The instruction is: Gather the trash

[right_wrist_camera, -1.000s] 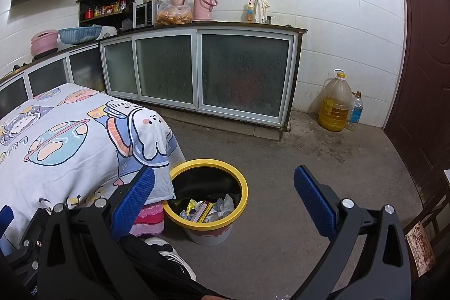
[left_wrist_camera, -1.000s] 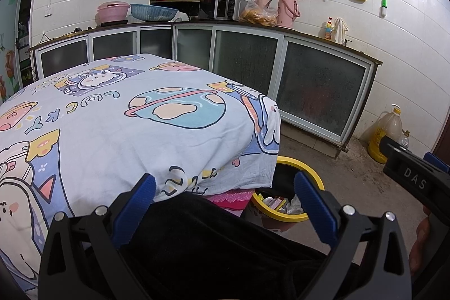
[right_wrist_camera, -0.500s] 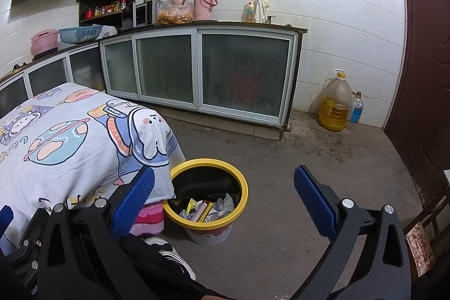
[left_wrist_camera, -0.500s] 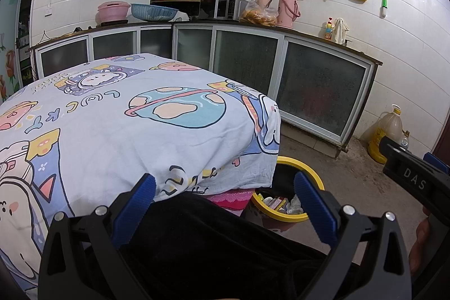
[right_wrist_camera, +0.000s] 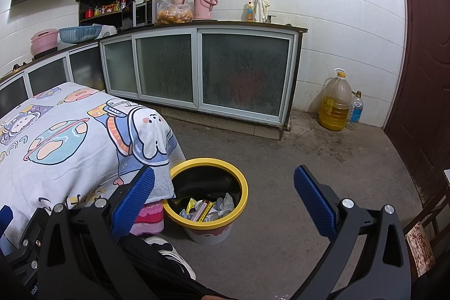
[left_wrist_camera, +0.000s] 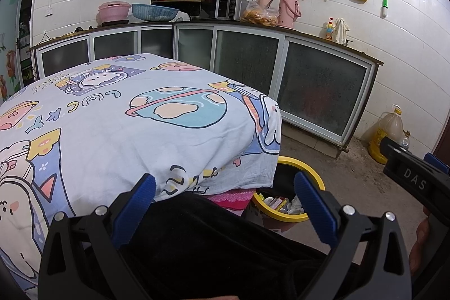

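Note:
A yellow-rimmed trash bin point(right_wrist_camera: 242, 182) stands on the floor by the table's corner, with wrappers and crumpled paper point(right_wrist_camera: 208, 208) inside. It also shows in the left wrist view point(left_wrist_camera: 313, 172), partly hidden by the cloth. My right gripper point(right_wrist_camera: 223, 196) is open and empty, held above and in front of the bin. My left gripper point(left_wrist_camera: 225, 204) is open and empty, held over the person's dark lap at the table's near edge. The right gripper's body point(left_wrist_camera: 413, 179) shows at the right of the left wrist view.
A table under a cartoon-print cloth point(left_wrist_camera: 118, 120) fills the left. Kitchen cabinets point(right_wrist_camera: 213, 72) run along the back wall. An oil jug point(right_wrist_camera: 336, 103) and a small bottle point(right_wrist_camera: 355, 108) stand in the corner by a brown door point(right_wrist_camera: 422, 52). A chair point(right_wrist_camera: 422, 241) is at right.

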`<action>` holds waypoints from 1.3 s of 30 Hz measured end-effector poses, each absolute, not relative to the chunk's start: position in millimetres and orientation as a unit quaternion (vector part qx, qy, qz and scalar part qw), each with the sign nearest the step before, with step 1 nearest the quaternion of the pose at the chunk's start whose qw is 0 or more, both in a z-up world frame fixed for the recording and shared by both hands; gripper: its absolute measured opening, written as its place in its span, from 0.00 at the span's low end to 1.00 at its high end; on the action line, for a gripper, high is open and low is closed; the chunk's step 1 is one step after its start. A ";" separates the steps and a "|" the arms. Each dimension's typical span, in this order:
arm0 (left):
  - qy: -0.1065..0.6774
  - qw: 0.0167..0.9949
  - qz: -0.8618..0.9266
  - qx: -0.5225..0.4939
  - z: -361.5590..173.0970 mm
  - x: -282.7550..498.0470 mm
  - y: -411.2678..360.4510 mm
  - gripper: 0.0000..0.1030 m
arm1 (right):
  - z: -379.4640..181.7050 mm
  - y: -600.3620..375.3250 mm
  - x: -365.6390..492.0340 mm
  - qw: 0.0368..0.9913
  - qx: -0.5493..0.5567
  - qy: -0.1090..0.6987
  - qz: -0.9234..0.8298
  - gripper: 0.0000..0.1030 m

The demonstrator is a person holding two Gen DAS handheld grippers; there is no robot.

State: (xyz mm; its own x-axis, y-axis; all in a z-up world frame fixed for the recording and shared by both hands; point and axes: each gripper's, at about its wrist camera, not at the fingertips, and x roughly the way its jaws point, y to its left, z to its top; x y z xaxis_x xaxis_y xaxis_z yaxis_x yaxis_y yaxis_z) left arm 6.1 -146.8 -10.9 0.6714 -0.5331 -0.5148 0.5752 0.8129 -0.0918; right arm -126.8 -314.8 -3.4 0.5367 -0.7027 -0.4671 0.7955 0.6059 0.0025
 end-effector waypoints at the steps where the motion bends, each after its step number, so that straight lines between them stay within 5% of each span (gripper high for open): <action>1: 0.269 0.913 -0.303 0.039 -11.4 6.5 -146.5 0.92 | -3.2 -315.1 -126.9 0.870 0.108 0.215 -0.431 0.92; 39: 0.277 0.911 -0.304 0.034 -14.8 10.4 -145.6 0.92 | -5.3 -319.1 -126.4 0.869 0.111 0.225 -0.427 0.92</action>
